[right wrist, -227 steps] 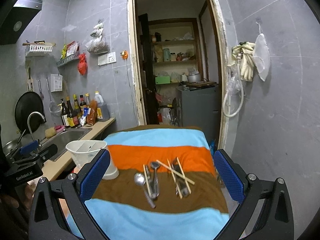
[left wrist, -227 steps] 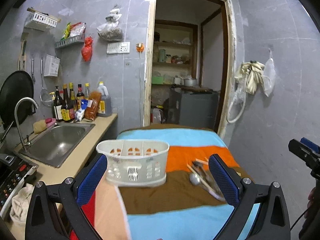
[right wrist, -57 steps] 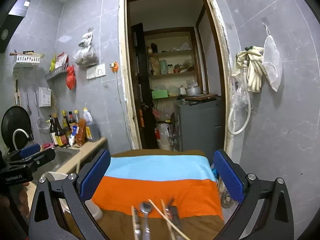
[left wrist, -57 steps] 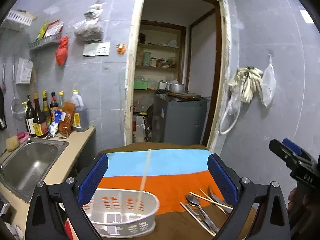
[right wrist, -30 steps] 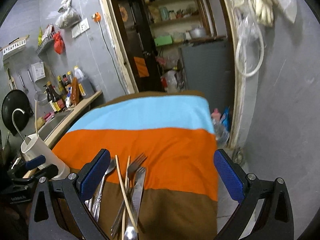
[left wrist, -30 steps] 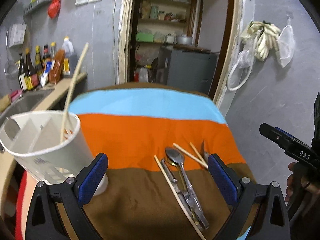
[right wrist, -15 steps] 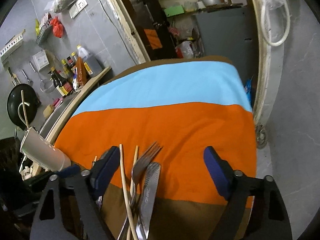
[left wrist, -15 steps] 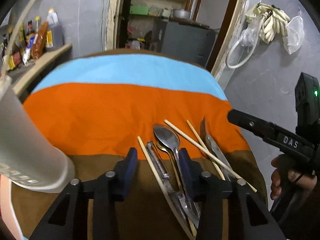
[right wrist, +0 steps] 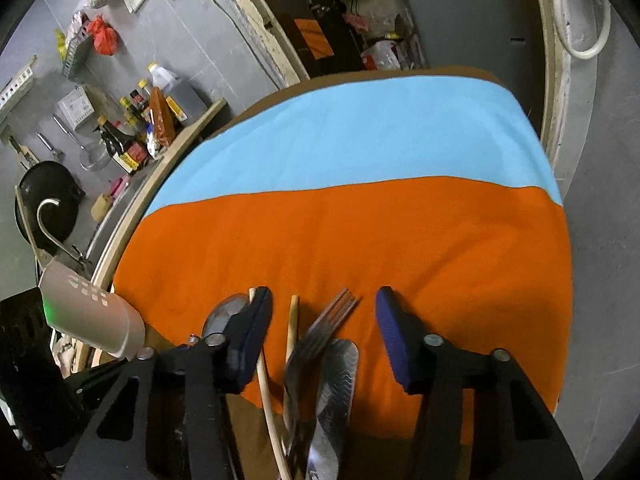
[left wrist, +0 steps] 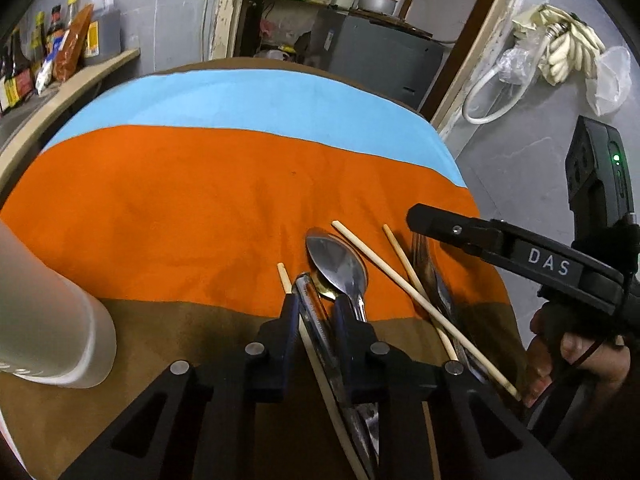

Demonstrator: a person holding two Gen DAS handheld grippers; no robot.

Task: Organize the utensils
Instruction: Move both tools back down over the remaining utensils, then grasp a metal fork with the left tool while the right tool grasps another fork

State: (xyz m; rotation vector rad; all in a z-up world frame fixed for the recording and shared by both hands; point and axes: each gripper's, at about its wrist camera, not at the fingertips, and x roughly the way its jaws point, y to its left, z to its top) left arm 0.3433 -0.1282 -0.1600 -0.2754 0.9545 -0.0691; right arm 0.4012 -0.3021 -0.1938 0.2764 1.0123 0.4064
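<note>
Both views come from fisheye cameras mounted behind each gripper's fingers, looking forward and steeply down along them at a striped cloth point(left wrist: 224, 184) covering the tabletop.

The left wrist view sits close over the brown and orange bands, its own left gripper point(left wrist: 316, 312) filling the lower middle. It faces a doorway point(left wrist: 320, 20) at the far end and catches the right gripper point(left wrist: 416, 220) entering from its right edge.

The right wrist view looks from just beside it, with the right gripper low in frame and a kitchen counter point(right wrist: 160, 168) at its left.

Both views share the cloth, a white holder point(left wrist: 48, 320) at the left, and a cluster of cutlery point(right wrist: 320, 360).
</note>
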